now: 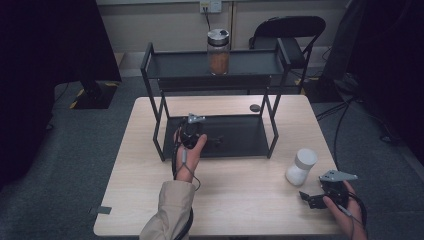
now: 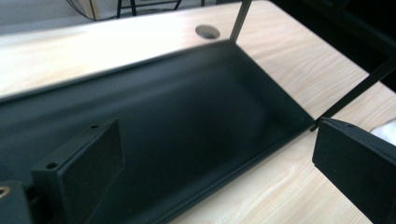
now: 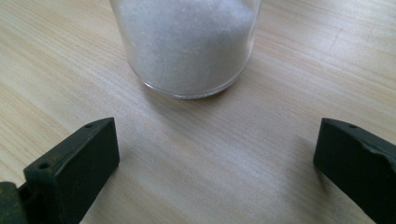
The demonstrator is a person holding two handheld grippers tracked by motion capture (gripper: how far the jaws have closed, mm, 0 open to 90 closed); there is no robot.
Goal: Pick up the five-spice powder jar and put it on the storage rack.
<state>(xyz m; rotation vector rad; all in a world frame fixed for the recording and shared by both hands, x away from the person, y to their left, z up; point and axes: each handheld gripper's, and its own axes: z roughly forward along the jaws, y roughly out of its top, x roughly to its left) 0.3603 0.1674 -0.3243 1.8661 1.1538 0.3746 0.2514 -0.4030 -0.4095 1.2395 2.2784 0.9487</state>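
A black two-tier metal rack [image 1: 216, 79] stands on the wooden table [image 1: 230, 200]. On its top shelf is a glass jar of brown contents [image 1: 218, 51] with a dark lid. A glass jar of white powder [image 1: 301, 166] stands on the table to the right of the rack; its base is also close ahead in the right gripper view [image 3: 187, 46]. My left gripper [image 1: 215, 140] hovers open over the rack's bottom shelf [image 2: 187, 121], nothing between its jaws [image 2: 219, 158]. My right gripper [image 1: 307, 198] is open just in front of the white jar, jaws apart on either side [image 3: 215, 163].
A round cable hole [image 1: 255, 107] sits in the table behind the rack, also in the left gripper view [image 2: 207, 31]. A black folding chair [image 1: 290, 35] stands beyond the table. Thin rack legs [image 2: 239, 21] rise at the shelf corners. Cables lie on the floor at the right.
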